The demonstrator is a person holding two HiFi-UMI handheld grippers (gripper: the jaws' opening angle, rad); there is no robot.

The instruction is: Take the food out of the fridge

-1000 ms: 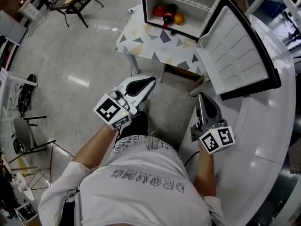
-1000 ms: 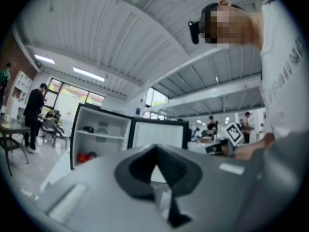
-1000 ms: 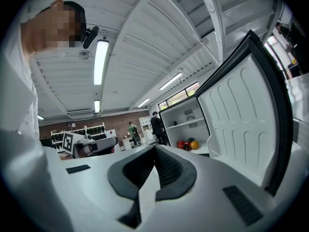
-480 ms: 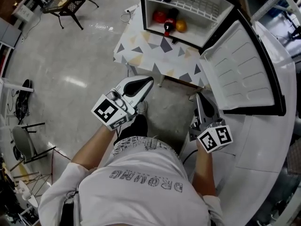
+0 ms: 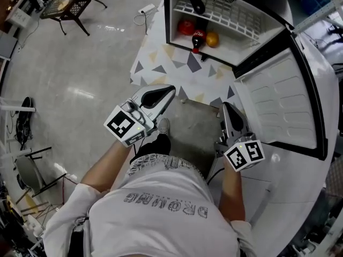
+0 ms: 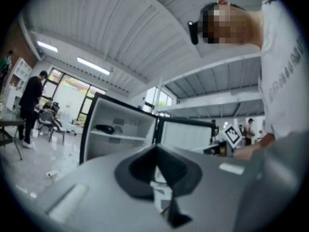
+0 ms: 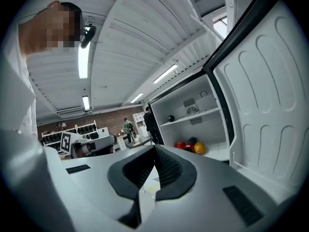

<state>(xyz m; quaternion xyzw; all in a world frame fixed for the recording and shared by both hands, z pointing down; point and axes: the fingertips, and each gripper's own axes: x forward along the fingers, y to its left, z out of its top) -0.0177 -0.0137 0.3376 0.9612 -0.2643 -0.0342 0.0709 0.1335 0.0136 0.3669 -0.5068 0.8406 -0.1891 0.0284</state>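
With jaws pressed together and empty, the left gripper (image 5: 169,91) and right gripper (image 5: 228,107) hover near the open fridge (image 5: 231,48), food (image 5: 186,27) far inside.

Looks like a large open lab or workshop hall, not a home. Shown by the bare polished floor (image 5: 80,63) with loose cables (image 5: 142,14), a high ribbed ceiling (image 6: 111,37) hung with strip lights (image 7: 83,57), a brick back wall (image 7: 104,116) lined with shelving (image 7: 53,137), tall windows (image 6: 72,88), people (image 6: 31,100) standing about in the distance, and a small fridge (image 5: 244,7) parked on a patterned table (image 5: 177,71) beside a white counter (image 5: 292,197).
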